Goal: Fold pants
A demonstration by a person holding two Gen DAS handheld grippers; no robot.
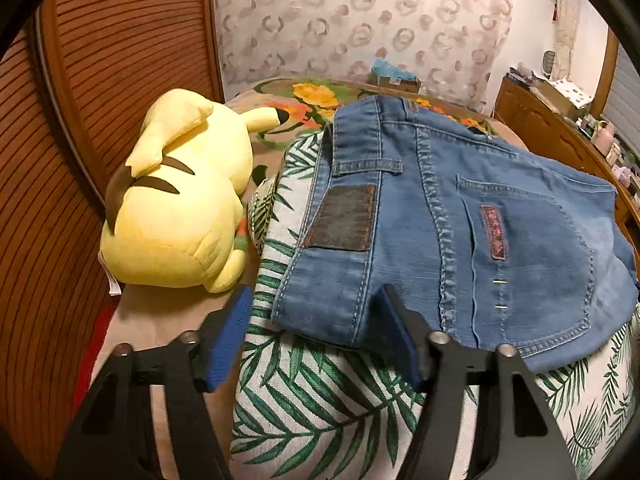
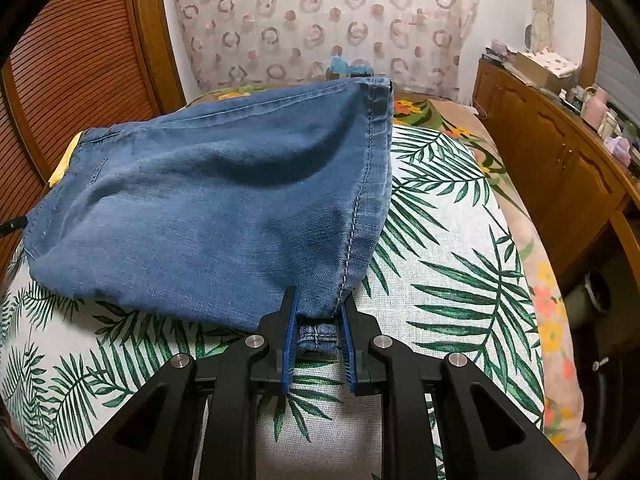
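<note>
Nearest, the right gripper [image 2: 316,332] pinches a hem of the jeans [image 2: 224,208] on the leaf-print cushion [image 2: 440,260]. The left gripper [image 1: 316,328] stands half-wide around the waistband corner – not pressing. Denim runs away from both, long axis toward the wall.

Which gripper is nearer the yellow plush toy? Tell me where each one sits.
Left. The left gripper straddles the jeans' waistband corner, jaws open, with the yellow plush toy just beyond its outer finger. The right gripper is clamped on the jeans' hem, across the garment from the toy.
</note>
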